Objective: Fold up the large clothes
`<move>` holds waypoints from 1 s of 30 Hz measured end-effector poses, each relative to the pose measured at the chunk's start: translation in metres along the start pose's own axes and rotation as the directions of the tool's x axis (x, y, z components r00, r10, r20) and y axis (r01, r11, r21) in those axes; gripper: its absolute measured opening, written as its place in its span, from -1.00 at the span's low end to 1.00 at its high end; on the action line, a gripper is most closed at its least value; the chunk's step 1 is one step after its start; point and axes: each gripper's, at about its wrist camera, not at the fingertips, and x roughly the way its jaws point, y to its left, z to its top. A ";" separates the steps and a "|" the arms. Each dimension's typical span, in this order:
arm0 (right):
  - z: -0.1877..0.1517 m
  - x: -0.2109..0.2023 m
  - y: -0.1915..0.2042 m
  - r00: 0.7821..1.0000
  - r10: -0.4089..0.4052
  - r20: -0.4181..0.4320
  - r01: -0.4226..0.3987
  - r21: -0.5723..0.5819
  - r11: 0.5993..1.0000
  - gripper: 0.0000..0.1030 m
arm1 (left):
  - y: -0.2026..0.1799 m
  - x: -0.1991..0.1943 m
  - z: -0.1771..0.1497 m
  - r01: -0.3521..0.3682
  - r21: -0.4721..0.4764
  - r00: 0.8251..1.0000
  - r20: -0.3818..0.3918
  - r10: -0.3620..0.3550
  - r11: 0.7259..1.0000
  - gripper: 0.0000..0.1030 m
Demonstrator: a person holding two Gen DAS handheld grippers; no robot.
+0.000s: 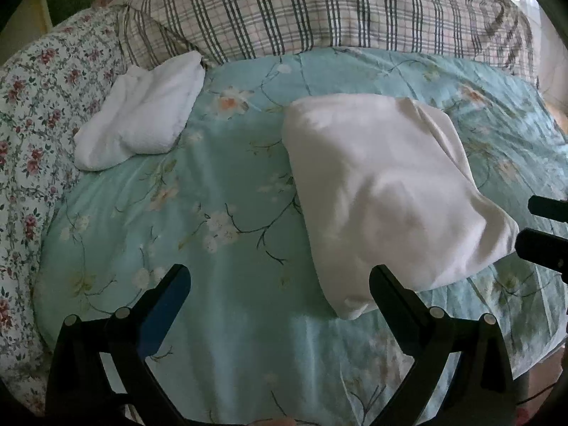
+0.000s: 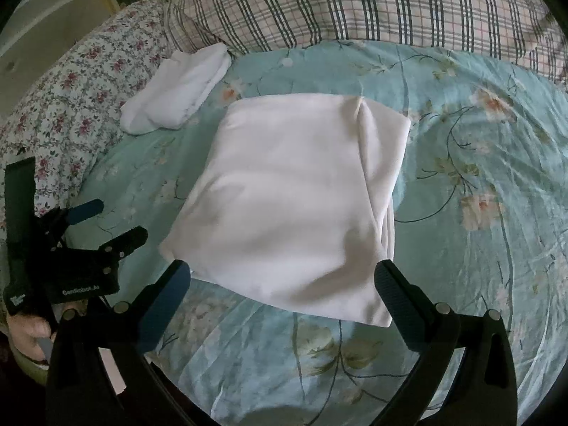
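Observation:
A white garment (image 2: 291,198) lies folded into a thick rectangle on the teal floral bedspread (image 2: 479,163); it also shows in the left wrist view (image 1: 383,191). My right gripper (image 2: 280,280) is open and empty, its jaws either side of the fold's near edge. My left gripper (image 1: 278,284) is open and empty over bare bedspread, left of the fold's near corner. It also shows in the right wrist view (image 2: 106,220), open. The right gripper's fingers (image 1: 543,238) show at the right edge of the left wrist view.
A smaller folded white cloth (image 1: 142,113) lies at the back left, also in the right wrist view (image 2: 177,88). A plaid pillow (image 1: 301,14) runs along the back. A rose-print sheet (image 1: 32,113) is on the left.

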 end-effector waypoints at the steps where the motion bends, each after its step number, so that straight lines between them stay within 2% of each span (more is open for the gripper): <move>1: -0.001 -0.001 0.001 1.000 0.002 0.002 -0.002 0.004 1.000 1.00 | 0.000 -0.001 -0.001 0.002 -0.002 1.000 0.001 -0.002 1.000 0.96; 30: -0.011 -0.015 0.002 1.000 0.002 0.025 -0.003 0.021 1.000 1.00 | 0.001 -0.021 -0.007 0.032 -0.013 0.998 0.049 -0.031 0.999 0.96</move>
